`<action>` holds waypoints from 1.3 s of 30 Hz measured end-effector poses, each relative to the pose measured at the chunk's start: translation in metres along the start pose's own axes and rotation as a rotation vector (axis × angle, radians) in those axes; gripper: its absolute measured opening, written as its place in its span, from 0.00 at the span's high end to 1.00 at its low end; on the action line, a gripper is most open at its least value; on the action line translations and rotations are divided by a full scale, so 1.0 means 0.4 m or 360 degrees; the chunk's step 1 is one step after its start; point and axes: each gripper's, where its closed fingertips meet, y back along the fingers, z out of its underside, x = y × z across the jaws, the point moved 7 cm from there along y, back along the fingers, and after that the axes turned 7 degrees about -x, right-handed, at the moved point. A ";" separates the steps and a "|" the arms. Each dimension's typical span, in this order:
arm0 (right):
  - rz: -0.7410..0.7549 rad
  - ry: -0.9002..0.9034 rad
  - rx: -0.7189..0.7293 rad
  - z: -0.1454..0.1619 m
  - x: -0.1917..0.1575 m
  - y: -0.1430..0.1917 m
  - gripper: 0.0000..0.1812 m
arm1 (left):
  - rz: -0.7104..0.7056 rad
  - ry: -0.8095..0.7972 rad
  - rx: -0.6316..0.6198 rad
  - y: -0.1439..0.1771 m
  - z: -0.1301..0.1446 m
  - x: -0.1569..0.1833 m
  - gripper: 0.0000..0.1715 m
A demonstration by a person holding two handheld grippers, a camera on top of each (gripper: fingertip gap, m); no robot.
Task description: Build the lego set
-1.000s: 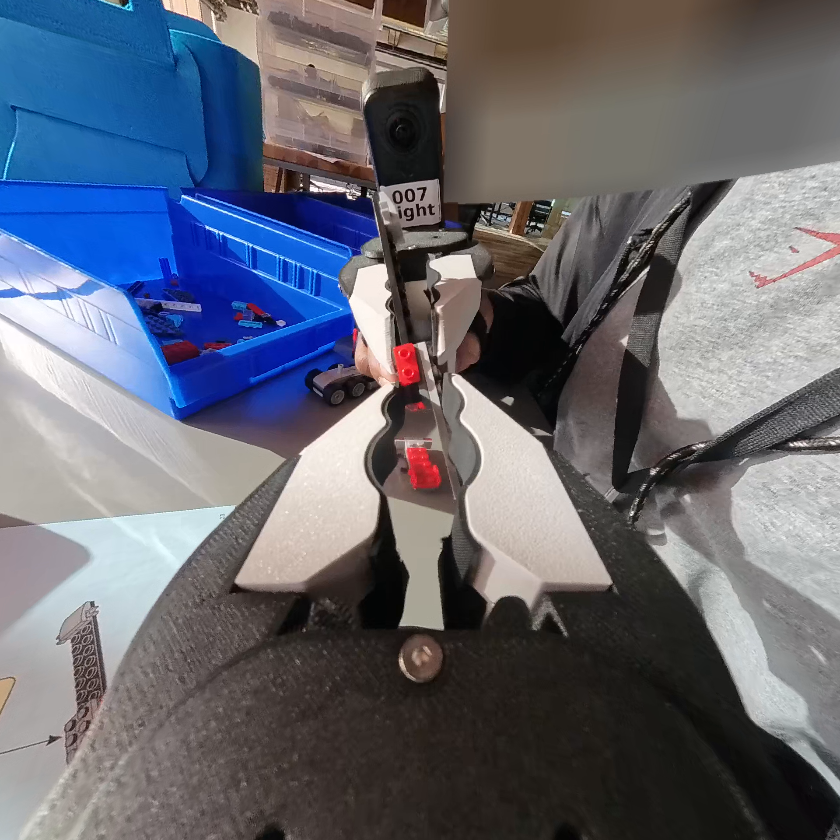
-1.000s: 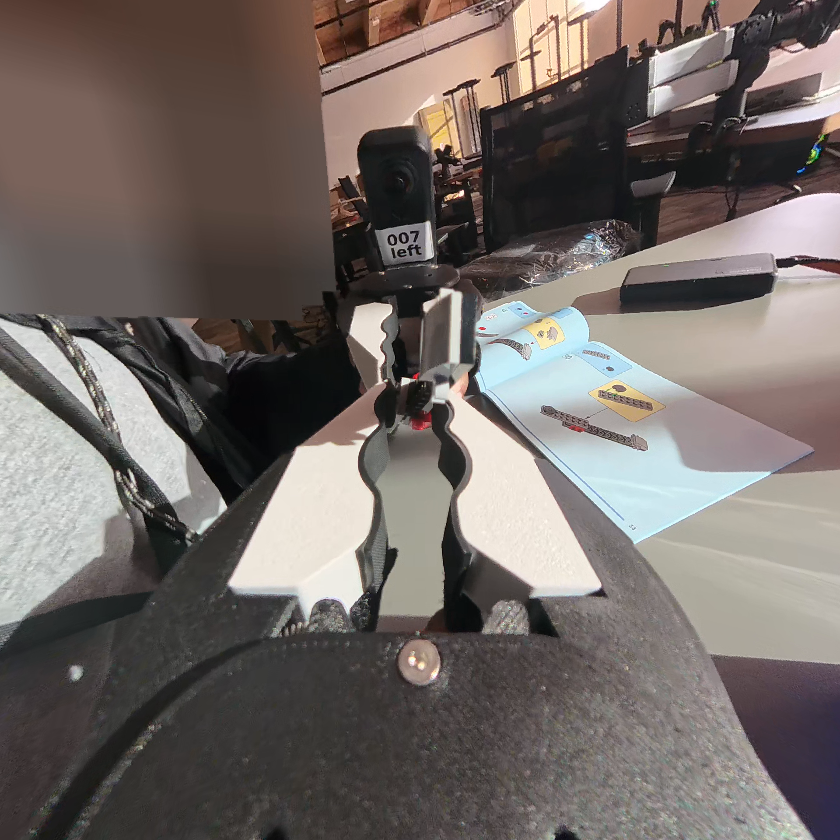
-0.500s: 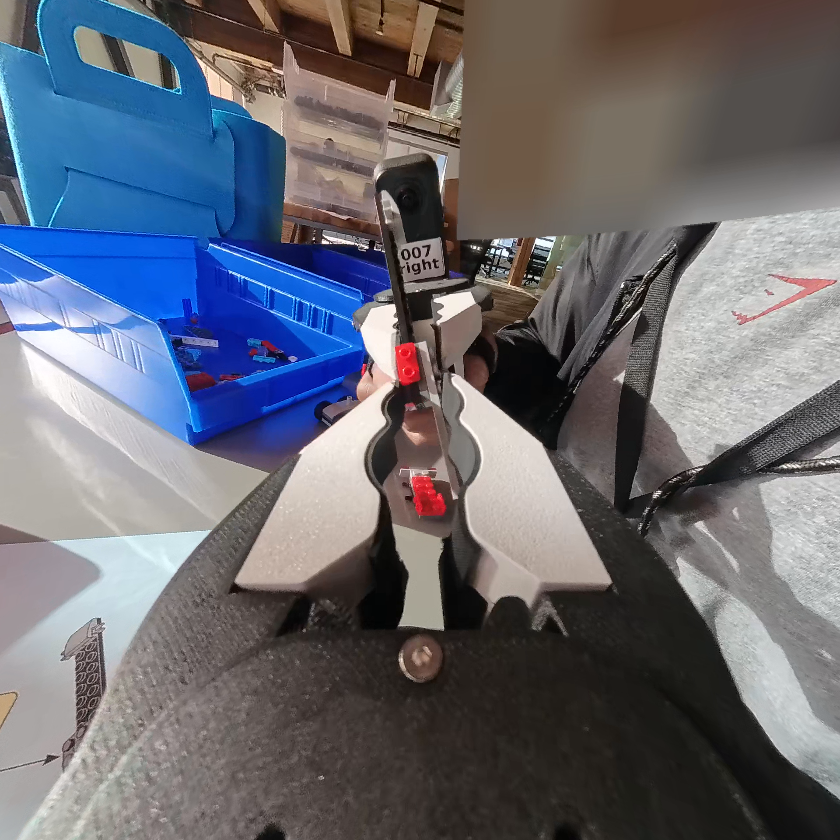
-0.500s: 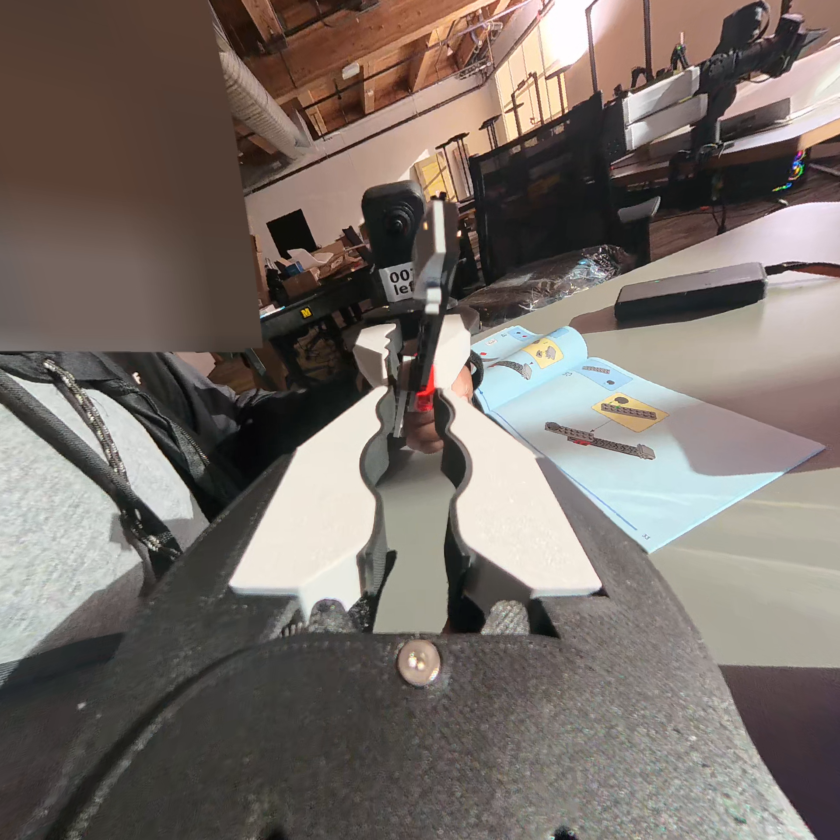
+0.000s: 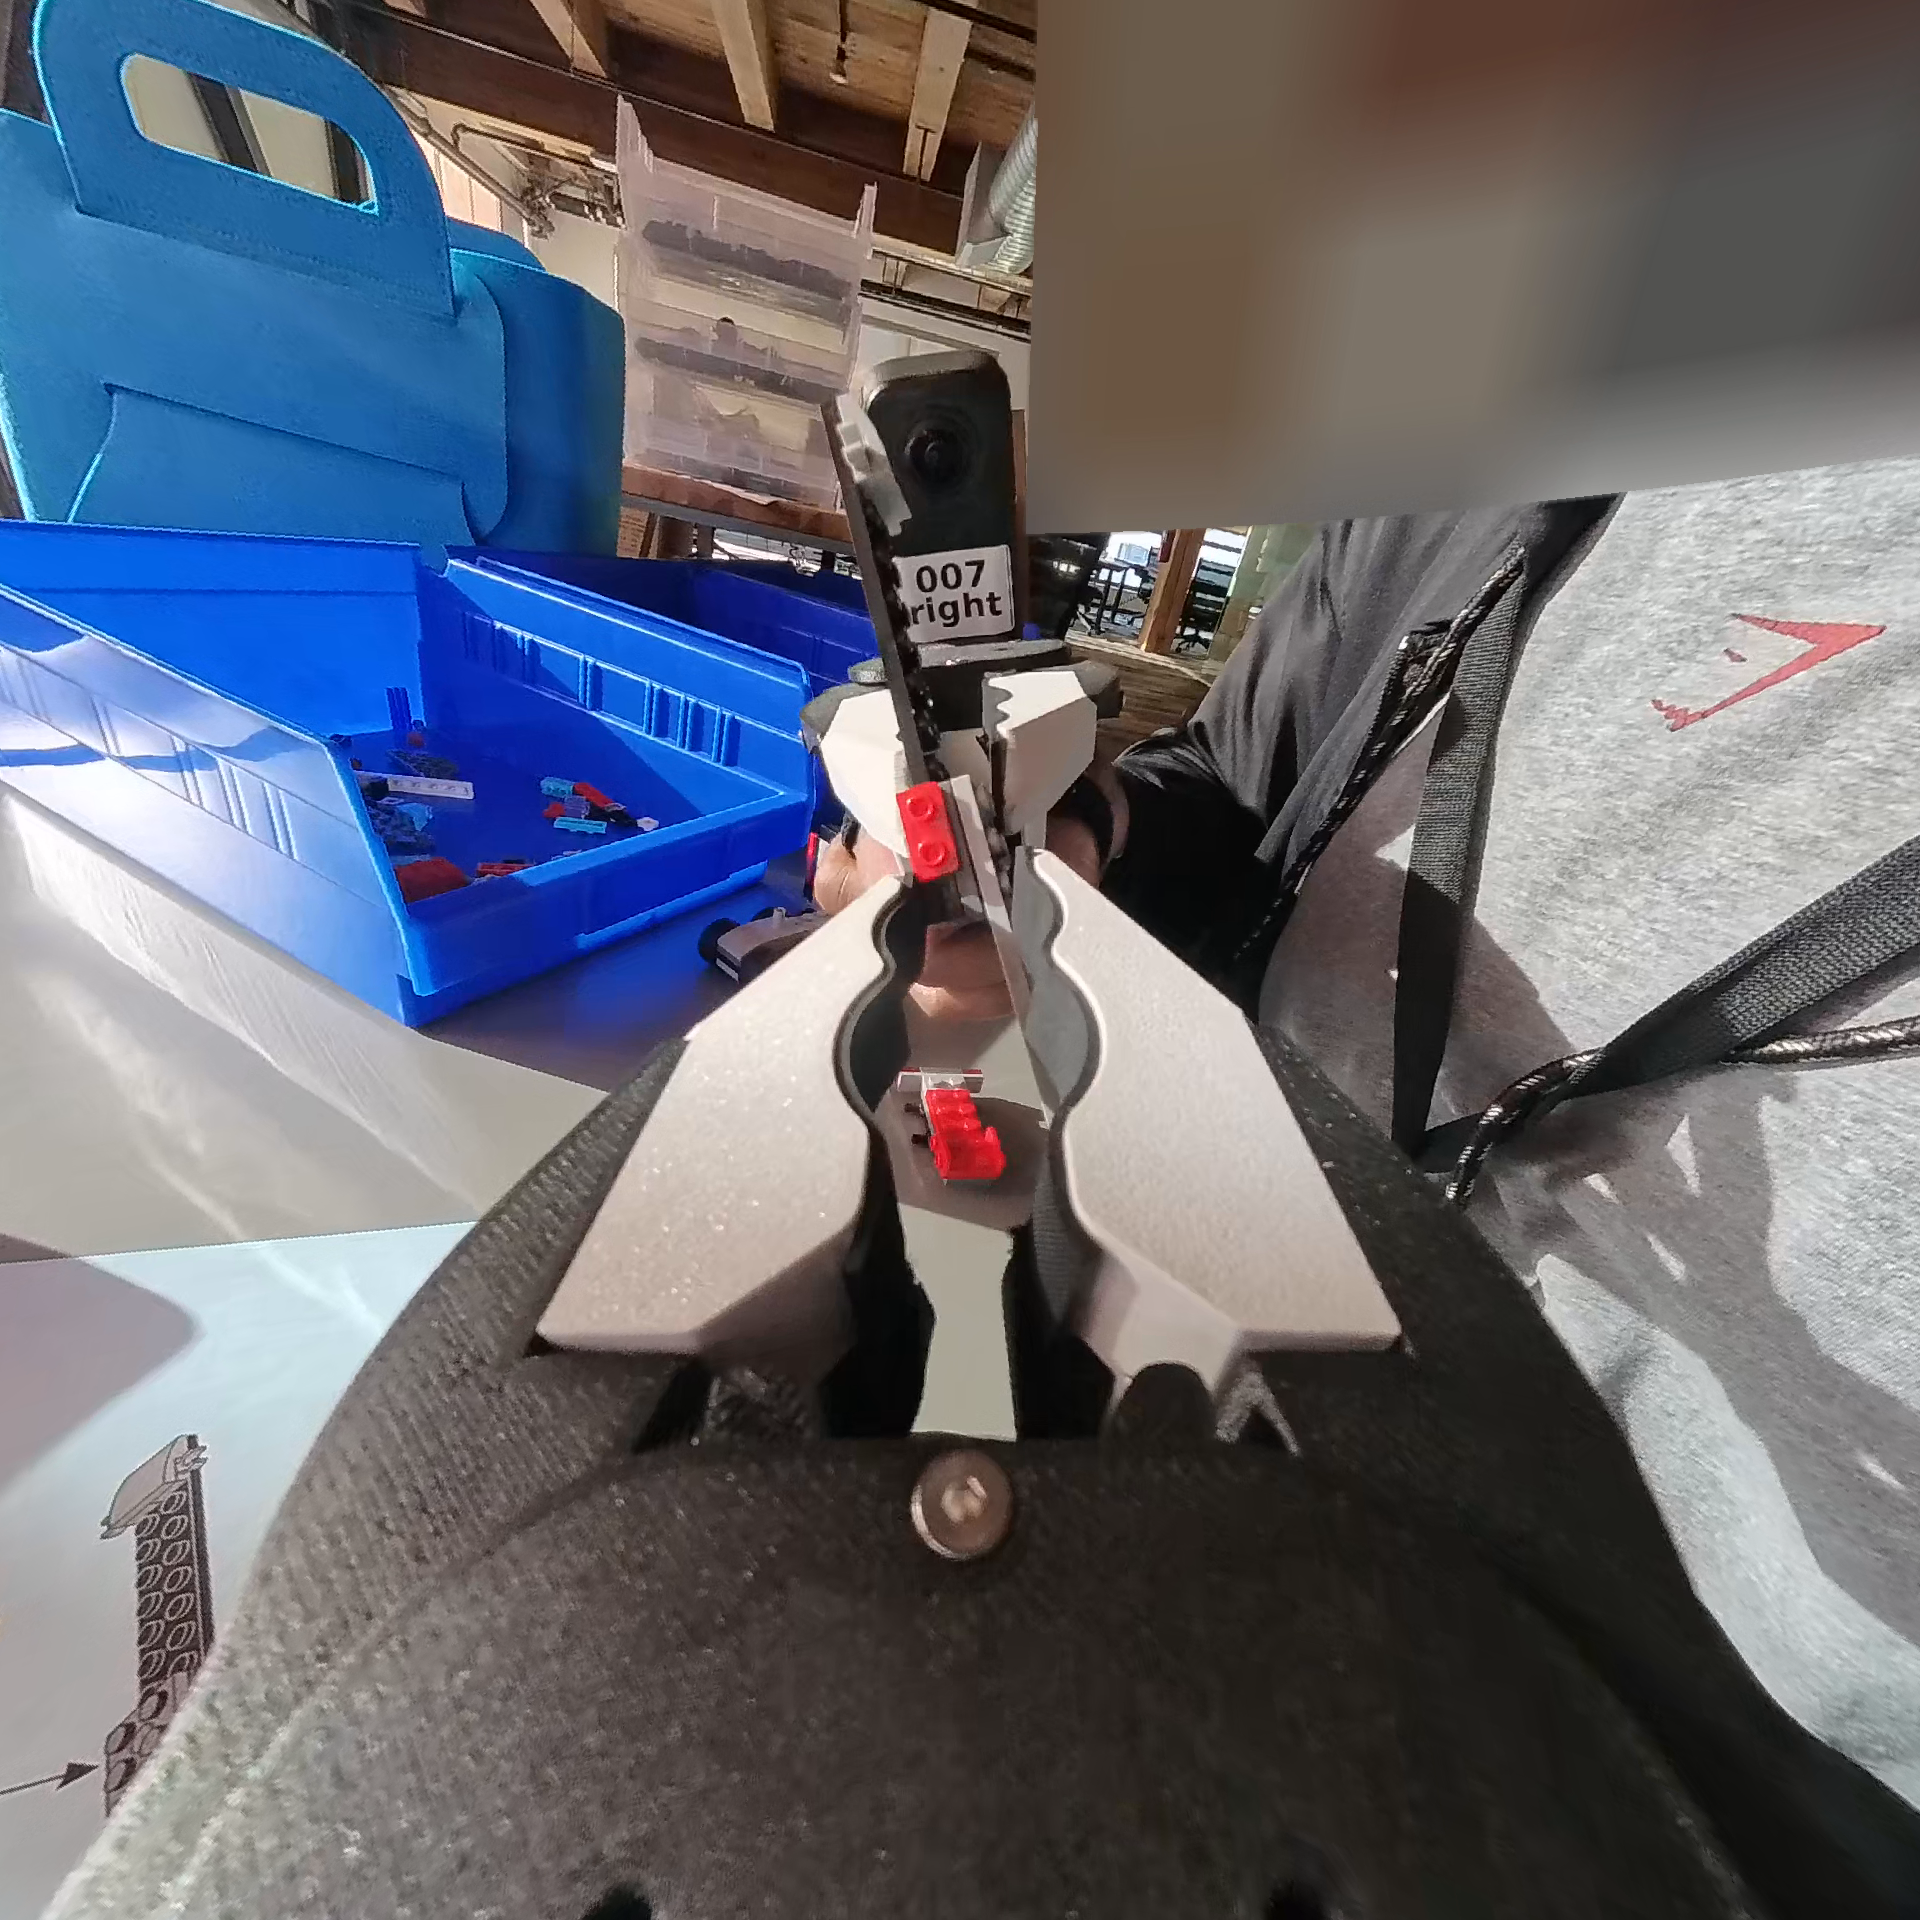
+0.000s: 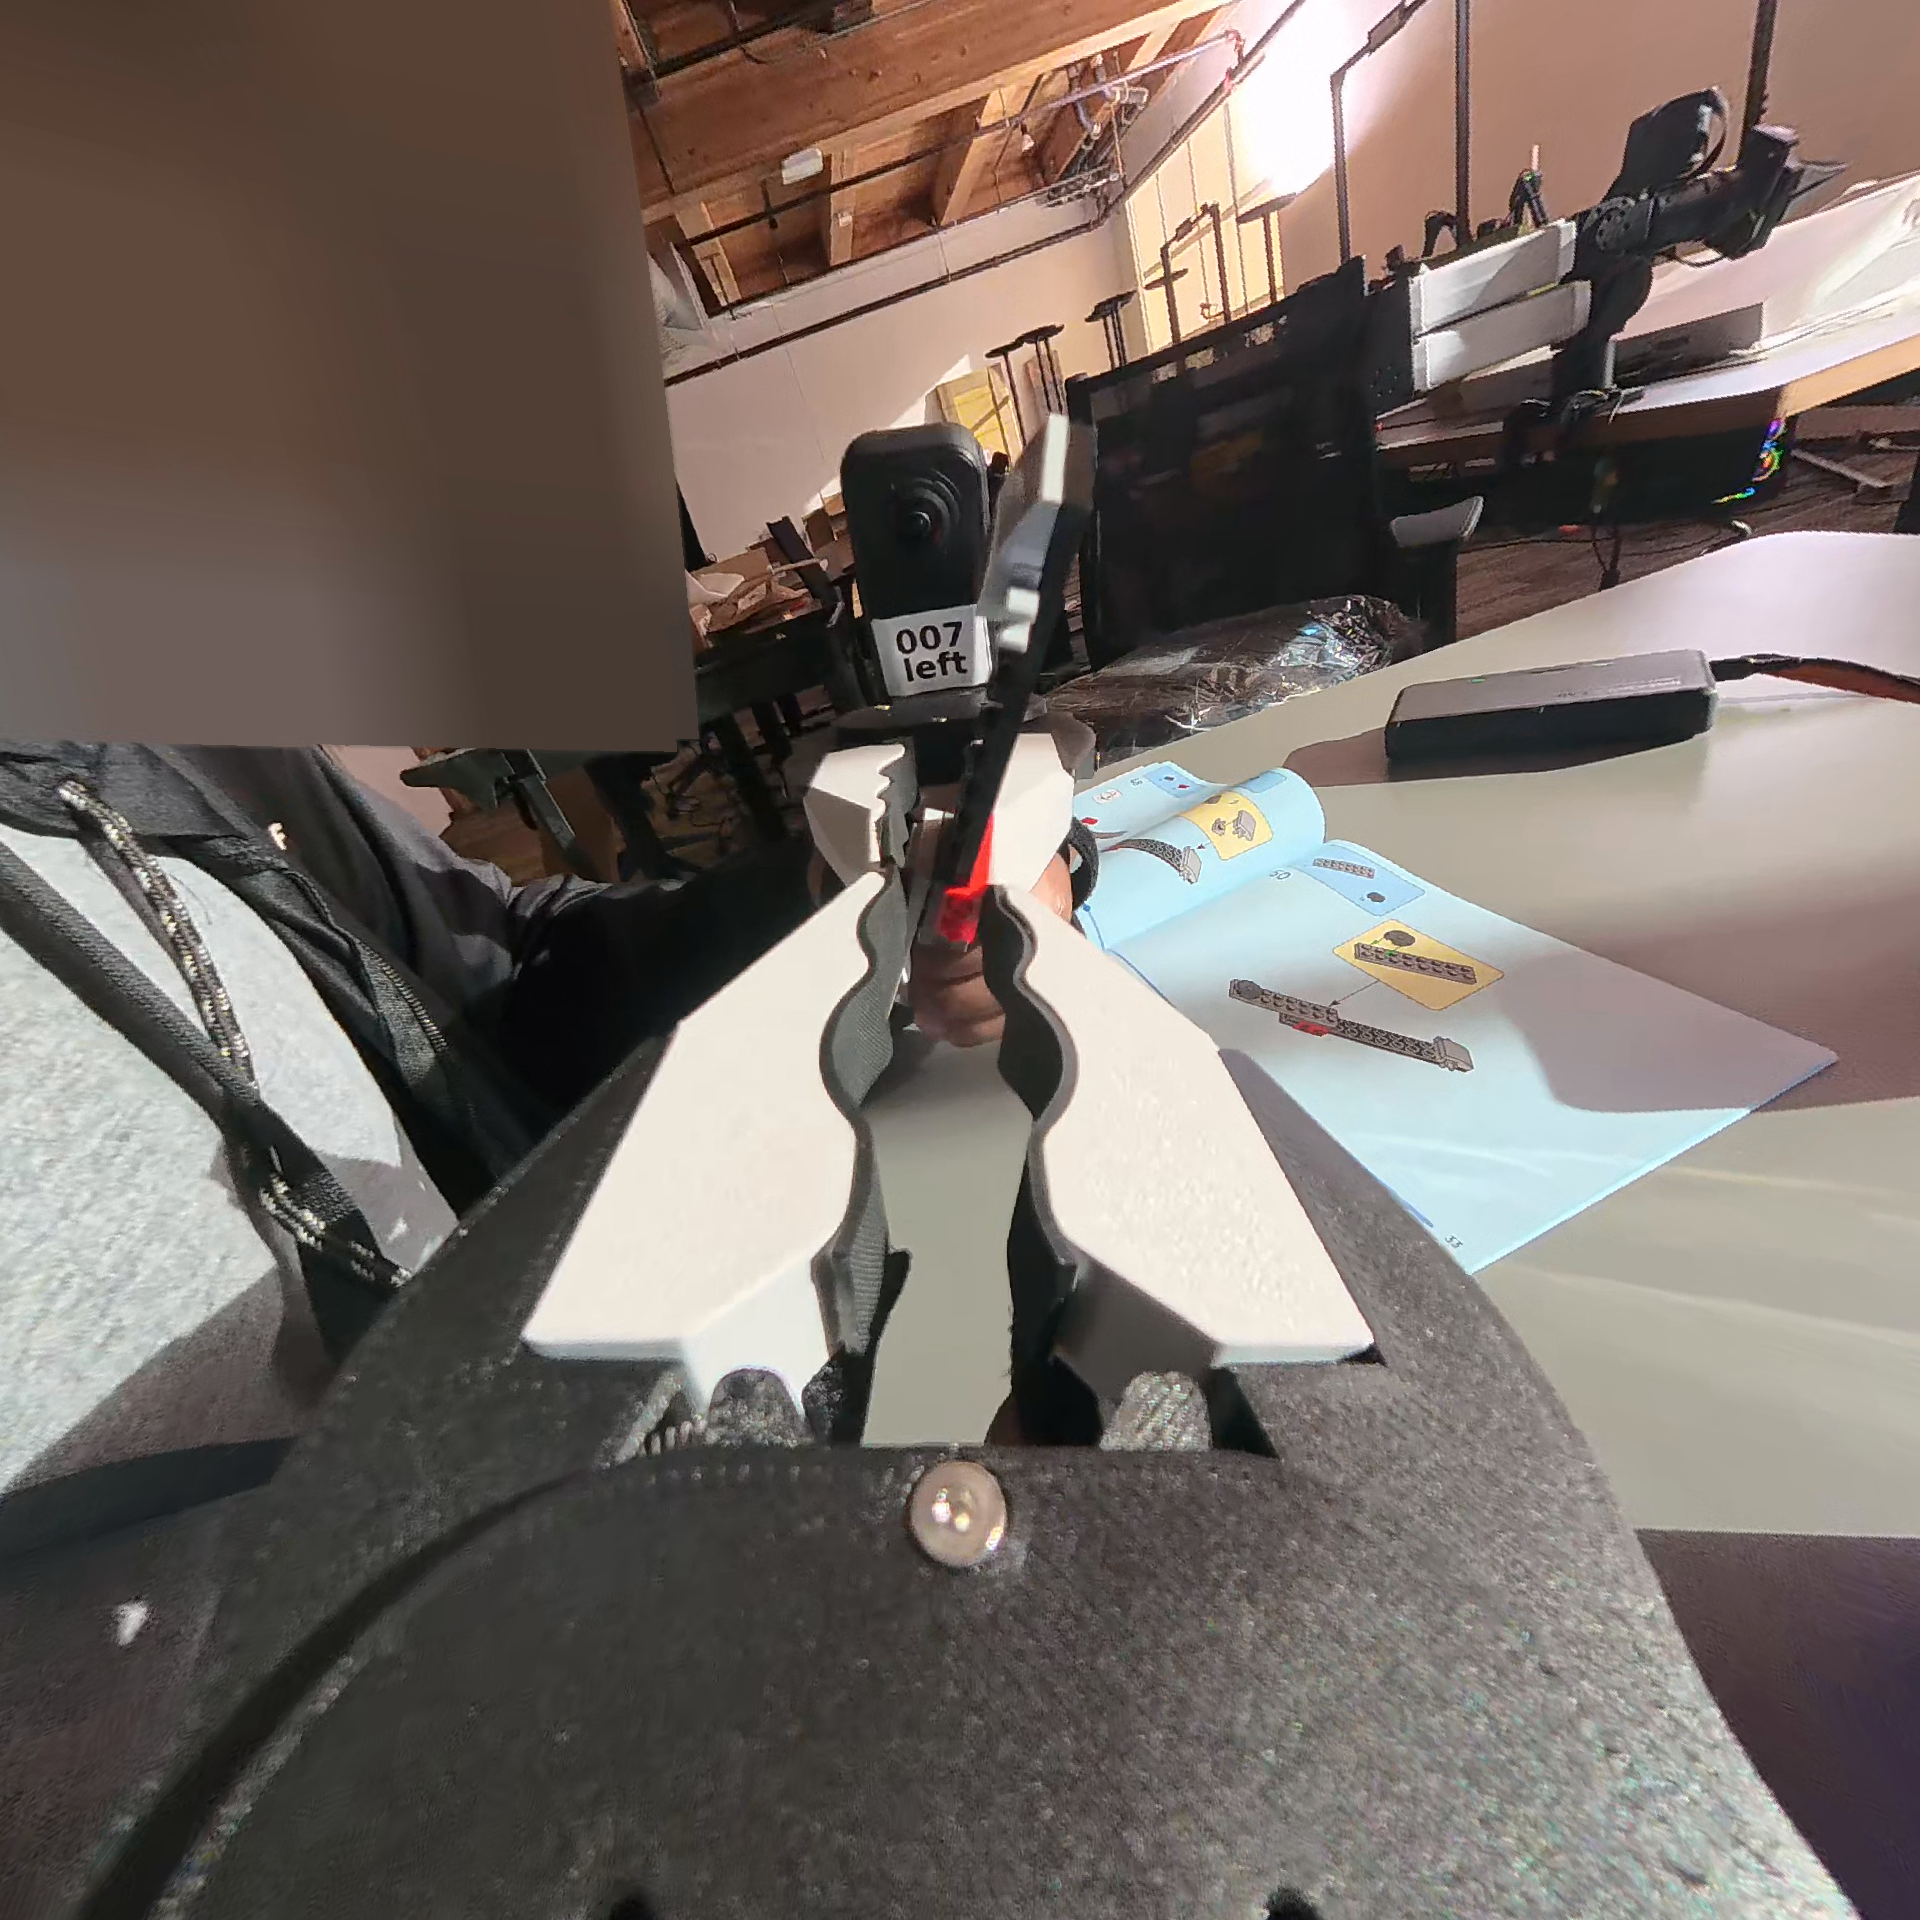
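Left gripper [image 5: 961,894] and right gripper [image 6: 951,914] met tip to tip; both jaws clamped on long dark-grey studded Lego beam [image 5: 894,623] bearing small red plate [image 5: 928,823].

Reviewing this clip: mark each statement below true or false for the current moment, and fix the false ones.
1. The long dark lego beam carries a red plate on its side. True.
2. The blue parts bin is empty. False: loose lego pieces lie on its floor.
3. The instruction booklet lies open on the table. True.
4. Both grippers rest on the table. False: the left gripper and the right gripper are raised, tip to tip, at the beam.
5. A small wheeled lego build stands inside the bin. False: it stands on the table beside the bin.
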 end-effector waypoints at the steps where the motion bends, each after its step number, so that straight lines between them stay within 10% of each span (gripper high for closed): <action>1: 0.0002 0.0006 -0.0004 0.000 0.000 0.000 0.91 | 0.0001 0.0001 -0.0002 0.000 0.001 0.000 0.89; 39: -0.0082 -0.0002 -0.0028 0.016 0.002 -0.005 0.91 | -0.0080 -0.0108 -0.0143 -0.018 0.005 0.012 0.90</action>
